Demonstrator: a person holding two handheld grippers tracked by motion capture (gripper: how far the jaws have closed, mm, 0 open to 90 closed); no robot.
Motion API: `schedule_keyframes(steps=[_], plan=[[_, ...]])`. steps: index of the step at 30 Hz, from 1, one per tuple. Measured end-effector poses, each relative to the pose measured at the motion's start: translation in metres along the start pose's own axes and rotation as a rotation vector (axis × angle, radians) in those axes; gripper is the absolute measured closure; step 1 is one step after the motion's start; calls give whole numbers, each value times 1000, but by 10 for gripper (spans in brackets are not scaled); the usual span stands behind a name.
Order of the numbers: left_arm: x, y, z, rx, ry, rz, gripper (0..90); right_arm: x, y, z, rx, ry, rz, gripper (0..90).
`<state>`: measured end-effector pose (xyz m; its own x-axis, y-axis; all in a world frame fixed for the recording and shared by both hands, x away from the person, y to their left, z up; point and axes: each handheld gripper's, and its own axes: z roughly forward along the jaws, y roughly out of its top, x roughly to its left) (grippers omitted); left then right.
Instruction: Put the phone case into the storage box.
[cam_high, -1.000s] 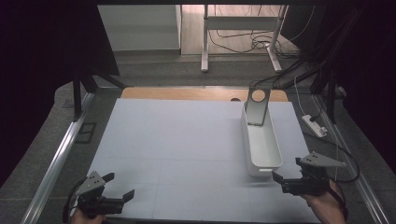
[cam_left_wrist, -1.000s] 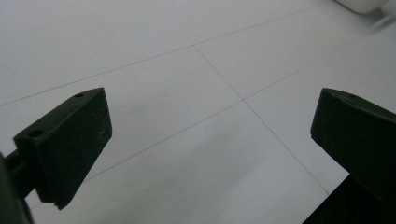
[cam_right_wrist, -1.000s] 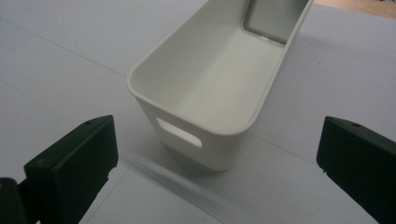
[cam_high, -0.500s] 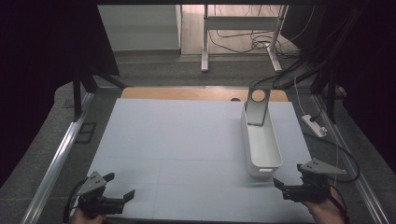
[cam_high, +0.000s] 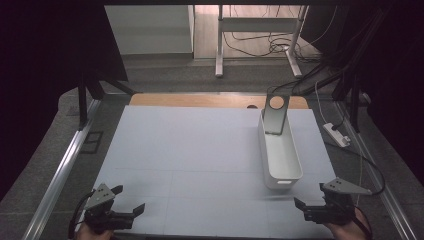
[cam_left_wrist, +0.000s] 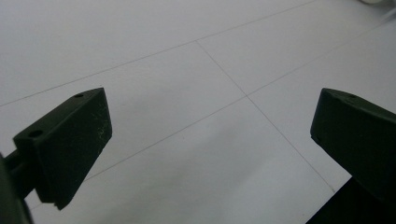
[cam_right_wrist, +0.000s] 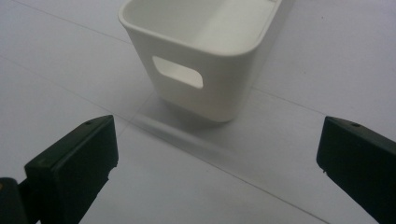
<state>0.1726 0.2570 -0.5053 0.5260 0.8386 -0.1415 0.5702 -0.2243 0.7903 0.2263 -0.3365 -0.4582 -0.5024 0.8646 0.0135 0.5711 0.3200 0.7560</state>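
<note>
a: start with the tongs. how does the right tongs (cam_high: 298, 204) stand?

b: in the right gripper view the right tongs (cam_right_wrist: 217, 163) has its jaws spread wide with nothing between them but bare table. it sits low over the near right corner of the white table (cam_high: 200, 150), held by a hand (cam_high: 345, 231) that comes in from the bottom edge

a: and the left tongs (cam_high: 131, 200)?

b: same story. in the left gripper view the left tongs (cam_left_wrist: 210, 135) is wide apart and grips nothing; faint seam lines on the table (cam_left_wrist: 187, 56) cross between the jaws. it rests near the near left corner, well apart from the right one

a: where is the white bin (cam_high: 279, 150)?

b: on the right half of the table, long and narrow, running away from the person. its near end is just ahead of the right tongs but not touching it. from the right gripper view the bin (cam_right_wrist: 205, 56) stands upright straight in front of the jaws, its short end wall with an oval handle slot (cam_right_wrist: 177, 72) facing the camera, and what shows of its inside is bare

a: anything at its far end?

b: a grey metal stand (cam_high: 274, 114) with a round hole near its top rises at the far end of the bin; i cannot tell whether it stands inside or just behind. beyond the table's right edge a white power strip (cam_high: 336, 134) lies on the dark floor
</note>
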Motion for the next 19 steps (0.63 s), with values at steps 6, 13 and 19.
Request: schedule_keyframes(steps=[6,13,19], plan=[[-1,1,1,12,9,7,0,-1,-9,2,25,-23,-8,0],[-2,1,2,25,21,10,0,-1,-13,5,49,-59,-10,0],[-3,2,4,35,26,14,0,-3,-13,6,68,-66,-1,0]])
